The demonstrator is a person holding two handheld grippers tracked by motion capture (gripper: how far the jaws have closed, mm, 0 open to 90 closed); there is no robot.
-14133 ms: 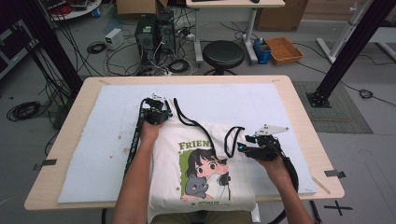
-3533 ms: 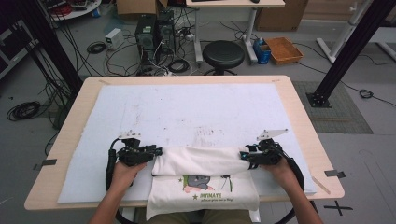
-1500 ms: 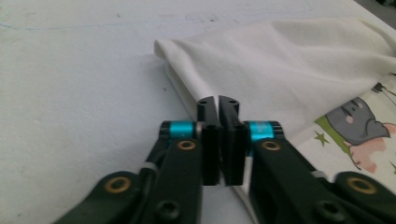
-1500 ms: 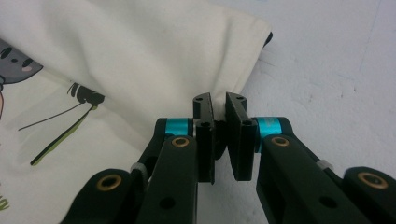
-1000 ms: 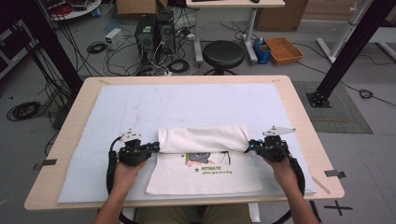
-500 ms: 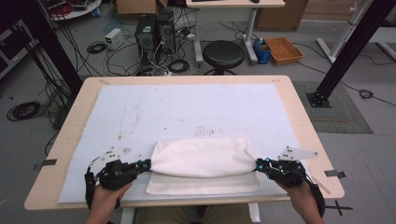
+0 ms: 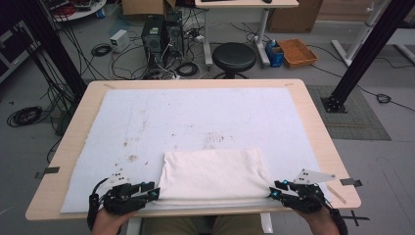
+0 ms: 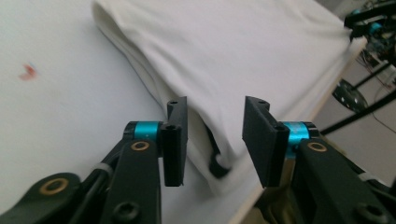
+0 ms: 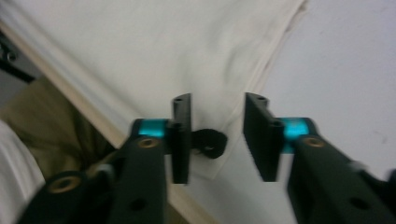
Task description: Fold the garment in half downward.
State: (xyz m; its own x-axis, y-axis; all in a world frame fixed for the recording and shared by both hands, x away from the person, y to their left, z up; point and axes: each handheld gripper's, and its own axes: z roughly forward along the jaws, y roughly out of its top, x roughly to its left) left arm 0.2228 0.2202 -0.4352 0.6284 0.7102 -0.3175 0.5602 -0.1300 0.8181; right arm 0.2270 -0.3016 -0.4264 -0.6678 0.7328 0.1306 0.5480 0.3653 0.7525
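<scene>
A folded white cloth bag (image 7: 213,174) lies on the white mat (image 7: 195,117) near the table's front edge, plain side up. My left gripper (image 7: 154,194) sits at its left corner and my right gripper (image 7: 273,194) at its right corner. Both sets of jaws have just been opening. In the left gripper view the left gripper (image 8: 215,107) stands open with the bag's corner (image 8: 224,70) between its pads, not pinched. In the right gripper view the right gripper (image 9: 217,105) is open too, over the other corner (image 9: 187,56). A bit of black strap (image 9: 210,142) peeks out there.
The wooden table edge (image 7: 195,213) runs just under both grippers. The mat carries brown stains (image 7: 215,138) at its middle. Beyond the table stand a round stool (image 7: 234,56), computer towers (image 7: 159,41) with cables, and a brown box (image 7: 297,51). A black post (image 7: 362,54) rises at right.
The upper fold was drawn down toward the front edge and now hides the print. Both hands came nearer the edge, and both sets of jaws opened off the bag's corners.
</scene>
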